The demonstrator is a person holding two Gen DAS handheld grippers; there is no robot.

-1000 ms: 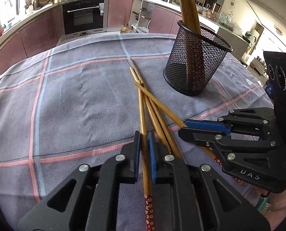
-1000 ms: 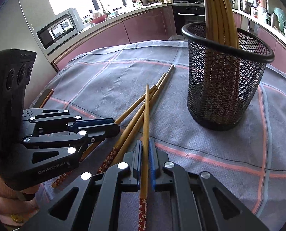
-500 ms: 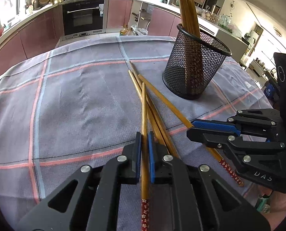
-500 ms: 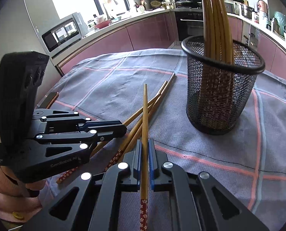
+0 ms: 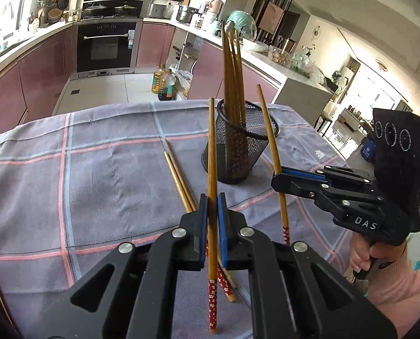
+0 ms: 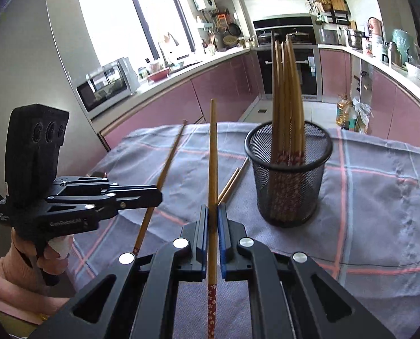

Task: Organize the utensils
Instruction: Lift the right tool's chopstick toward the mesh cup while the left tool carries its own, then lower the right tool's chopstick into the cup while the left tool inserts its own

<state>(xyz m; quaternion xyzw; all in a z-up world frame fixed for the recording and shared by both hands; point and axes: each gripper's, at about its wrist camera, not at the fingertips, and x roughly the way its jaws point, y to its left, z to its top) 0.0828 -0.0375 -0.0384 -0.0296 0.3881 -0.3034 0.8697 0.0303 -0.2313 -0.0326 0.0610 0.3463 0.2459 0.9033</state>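
Left wrist view: left tongs (image 5: pixel 212 226) clamped on a chopstick (image 5: pixel 211 155), raised off the table (image 5: pixel 40 169) before the cup (image 5: pixel 238 152). Right tongs (image 5: pixel 280 179), right of the cup, clamped on a second chopstick (image 5: pixel 272 147). Two more chopsticks (image 5: pixel 178 175) lying left of the cup.

Right wrist view: right tongs (image 6: pixel 213 234) clamped on their chopstick (image 6: pixel 212 169), left of the cup (image 6: pixel 289 169); left tongs (image 6: pixel 153 195) farther left, gripping theirs (image 6: pixel 164 169).
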